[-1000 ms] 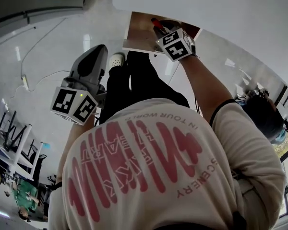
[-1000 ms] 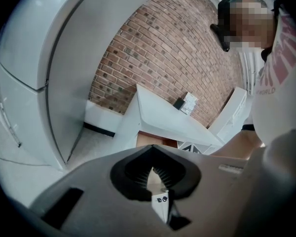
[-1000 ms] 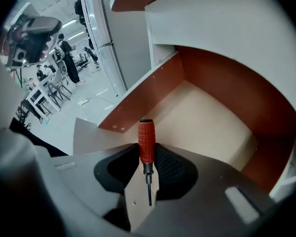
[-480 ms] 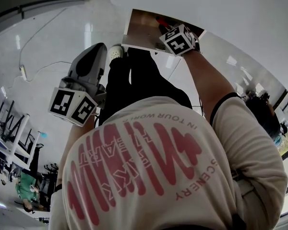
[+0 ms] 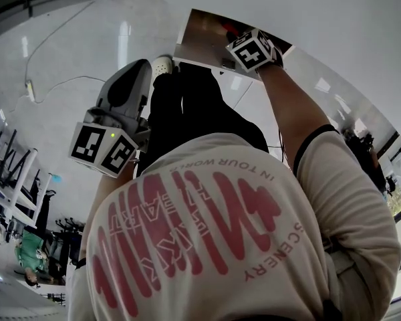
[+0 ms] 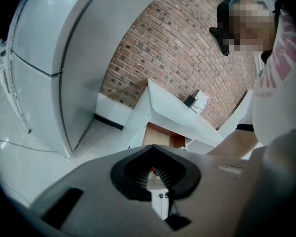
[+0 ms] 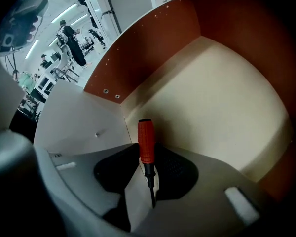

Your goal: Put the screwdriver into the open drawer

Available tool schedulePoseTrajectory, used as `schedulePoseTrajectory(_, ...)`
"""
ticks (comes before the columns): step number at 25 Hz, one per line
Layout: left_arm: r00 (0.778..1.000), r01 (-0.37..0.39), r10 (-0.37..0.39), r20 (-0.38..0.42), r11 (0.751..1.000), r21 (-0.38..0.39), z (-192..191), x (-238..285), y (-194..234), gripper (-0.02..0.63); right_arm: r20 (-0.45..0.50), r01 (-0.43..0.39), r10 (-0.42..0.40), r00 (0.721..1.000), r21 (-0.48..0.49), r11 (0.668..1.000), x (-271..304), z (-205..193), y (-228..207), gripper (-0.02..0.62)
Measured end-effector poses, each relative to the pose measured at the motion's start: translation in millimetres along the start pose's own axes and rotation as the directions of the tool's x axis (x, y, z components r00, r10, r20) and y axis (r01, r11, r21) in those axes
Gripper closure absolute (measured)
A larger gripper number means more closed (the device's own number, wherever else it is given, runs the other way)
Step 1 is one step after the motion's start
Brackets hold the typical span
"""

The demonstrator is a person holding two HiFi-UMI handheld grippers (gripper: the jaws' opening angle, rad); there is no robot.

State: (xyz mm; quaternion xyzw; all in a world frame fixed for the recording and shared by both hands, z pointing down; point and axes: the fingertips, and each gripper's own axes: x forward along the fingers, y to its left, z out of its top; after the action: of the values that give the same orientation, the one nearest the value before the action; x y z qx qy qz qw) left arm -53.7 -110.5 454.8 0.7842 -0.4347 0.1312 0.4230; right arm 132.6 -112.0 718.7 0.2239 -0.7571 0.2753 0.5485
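Observation:
A screwdriver [image 7: 146,149] with a red handle and black shaft stands between the jaws of my right gripper [image 7: 148,164], which is shut on its shaft. The handle points down into the open drawer [image 7: 217,98], over its pale floor near the front left corner. In the head view the right gripper [image 5: 254,50] hangs over the drawer [image 5: 200,35] of the white cabinet. My left gripper [image 5: 113,129] is held at my left side, away from the drawer. Its jaws [image 6: 153,154] are closed together with nothing between them.
The drawer has brown side walls [image 7: 138,53] and a white front panel [image 7: 84,122]. The white cabinet top [image 5: 307,12] runs above it. My legs and a white shoe [image 5: 162,65] stand just before the drawer. A cable [image 5: 47,85] lies on the glossy floor. A brick wall [image 6: 177,48] rises behind.
My right gripper has sunk lower into the drawer with the screwdriver, so less of the red handle shows in the head view. The left gripper has stayed about where it was.

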Motion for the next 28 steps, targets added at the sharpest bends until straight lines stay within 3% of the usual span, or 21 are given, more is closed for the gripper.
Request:
schedulePoseTrajectory(9, 1.000, -0.020, 0.020, 0.004, 1.000, -0.012, -5, -6, 4, 0.603, -0.076, -0.007, 0.006, 0.997, -0.011, 1.000, 12, -7, 2, 0.485)
schedulePoseTrajectory(19, 0.999, -0.029, 0.029, 0.013, 0.999, -0.032, -12, -12, 2, 0.604, -0.079, -0.014, 0.016, 0.997, 0.018, 1.000, 14, -6, 6, 0.483)
schedulePoseTrajectory(28, 0.997, -0.069, 0.070, 0.025, 0.997, -0.041, -18, -29, 0, 0.604, -0.049, 0.027, -0.026, 0.998, 0.017, 0.999, 13, -10, 3, 0.474)
